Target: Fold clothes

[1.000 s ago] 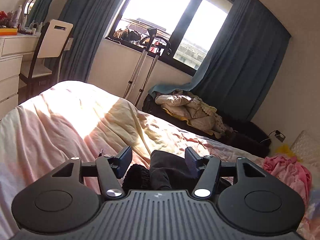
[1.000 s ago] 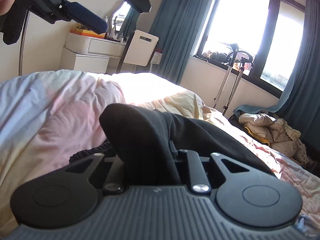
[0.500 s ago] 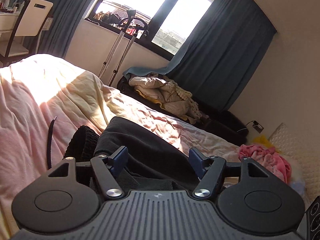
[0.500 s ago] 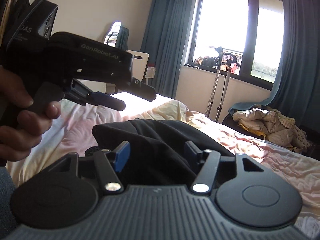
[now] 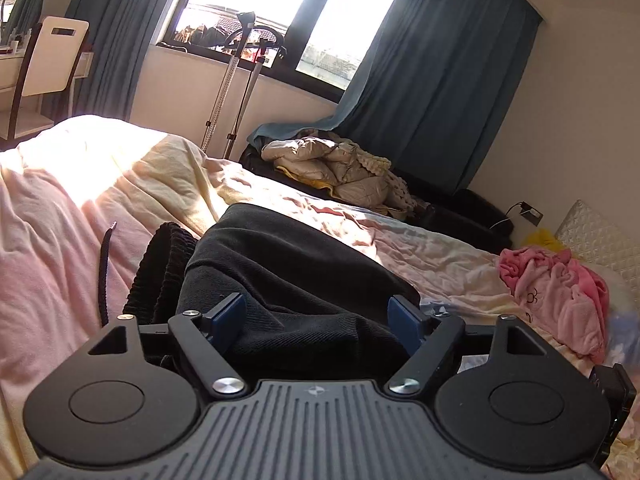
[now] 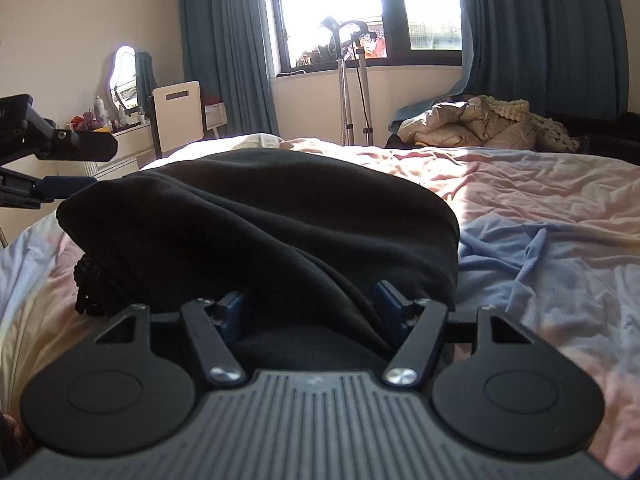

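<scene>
A black garment (image 5: 288, 272) lies folded in a mound on the bed, with a ribbed band (image 5: 160, 272) and a drawstring (image 5: 106, 272) showing at its left. My left gripper (image 5: 316, 318) sits low at its near edge. Its jaws are opening, with loose black cloth between the blue pads (image 5: 226, 316). From the other side, the black garment (image 6: 260, 232) fills the middle of the right wrist view. My right gripper (image 6: 312, 310) is at its near edge, jaws opening, and a fold lies between the pads without being pressed. The left gripper (image 6: 102, 164) shows at the left edge.
The bed (image 5: 60, 240) has a rumpled pink and yellow cover. A pink garment (image 5: 560, 292) lies at its right by a quilted pillow (image 5: 600, 240). Beyond the bed are a pile of beige clothes (image 5: 332, 164), a steamer stand (image 5: 236, 80) and a white chair (image 5: 48, 64).
My right gripper was shut on the black cloth, then opened and rolled level. My left gripper sank toward the garment and its jaws spread wider. The cloth has settled onto the bed.
</scene>
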Demonstrator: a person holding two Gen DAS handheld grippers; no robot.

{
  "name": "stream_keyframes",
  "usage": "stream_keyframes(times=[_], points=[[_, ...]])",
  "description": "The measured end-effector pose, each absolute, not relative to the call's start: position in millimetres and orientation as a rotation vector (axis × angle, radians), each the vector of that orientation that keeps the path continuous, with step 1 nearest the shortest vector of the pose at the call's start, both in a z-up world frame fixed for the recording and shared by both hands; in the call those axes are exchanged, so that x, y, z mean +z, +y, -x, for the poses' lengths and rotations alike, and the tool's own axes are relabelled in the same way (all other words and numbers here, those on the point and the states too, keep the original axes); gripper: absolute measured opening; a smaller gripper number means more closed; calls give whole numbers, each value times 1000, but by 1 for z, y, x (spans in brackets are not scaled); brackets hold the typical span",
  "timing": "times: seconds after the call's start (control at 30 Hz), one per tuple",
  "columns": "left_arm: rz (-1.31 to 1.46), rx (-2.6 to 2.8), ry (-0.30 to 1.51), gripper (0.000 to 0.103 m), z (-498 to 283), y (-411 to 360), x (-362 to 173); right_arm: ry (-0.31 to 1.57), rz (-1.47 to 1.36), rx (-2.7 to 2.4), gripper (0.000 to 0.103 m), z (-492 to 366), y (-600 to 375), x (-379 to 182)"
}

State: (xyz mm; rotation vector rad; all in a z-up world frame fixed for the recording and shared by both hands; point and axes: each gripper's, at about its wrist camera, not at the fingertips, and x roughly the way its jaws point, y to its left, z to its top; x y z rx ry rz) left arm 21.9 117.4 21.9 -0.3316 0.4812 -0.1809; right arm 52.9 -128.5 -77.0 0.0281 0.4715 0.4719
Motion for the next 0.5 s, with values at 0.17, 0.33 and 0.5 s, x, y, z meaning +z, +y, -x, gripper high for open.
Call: stream_keyframes(times=[0.17, 0.33, 0.5], points=[[321, -173, 494, 81, -20, 120, 22, 481, -39, 473, 67, -45, -128, -78], [353, -176, 461, 81, -7, 123, 28, 445, -62, 470, 67, -37, -129, -65], [383, -198, 403, 83, 8, 124, 36, 417, -47, 475, 67, -30, -125, -59]])
